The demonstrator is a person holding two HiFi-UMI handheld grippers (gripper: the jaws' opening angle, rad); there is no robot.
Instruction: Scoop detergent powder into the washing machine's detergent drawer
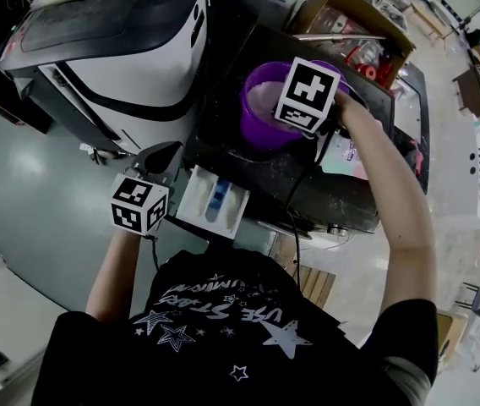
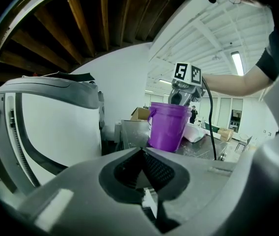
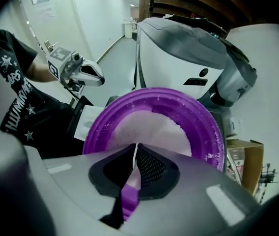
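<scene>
A purple bucket [image 1: 263, 106] of white detergent powder [image 3: 155, 128] stands on a dark stand beside the white washing machine [image 1: 130, 53]. My right gripper [image 3: 136, 147] hangs over the bucket's mouth, shut on the purple scoop [image 3: 129, 198] by its handle. The scoop's bowl is hidden. In the head view only that gripper's marker cube [image 1: 308, 94] shows. The detergent drawer [image 1: 215, 200] is pulled out, white with a blue insert. My left gripper [image 1: 161, 153] hovers left of the drawer, shut with nothing in it. Its tips [image 2: 142, 152] point toward the bucket [image 2: 168, 126].
The dark stand [image 1: 333, 197] also carries a pale bag [image 1: 347, 155] right of the bucket. An open cardboard box [image 1: 351, 25] sits behind it. A wooden pallet [image 1: 312, 282] lies on the floor under the stand's front. The machine's front [image 2: 56, 132] fills the left gripper view's left.
</scene>
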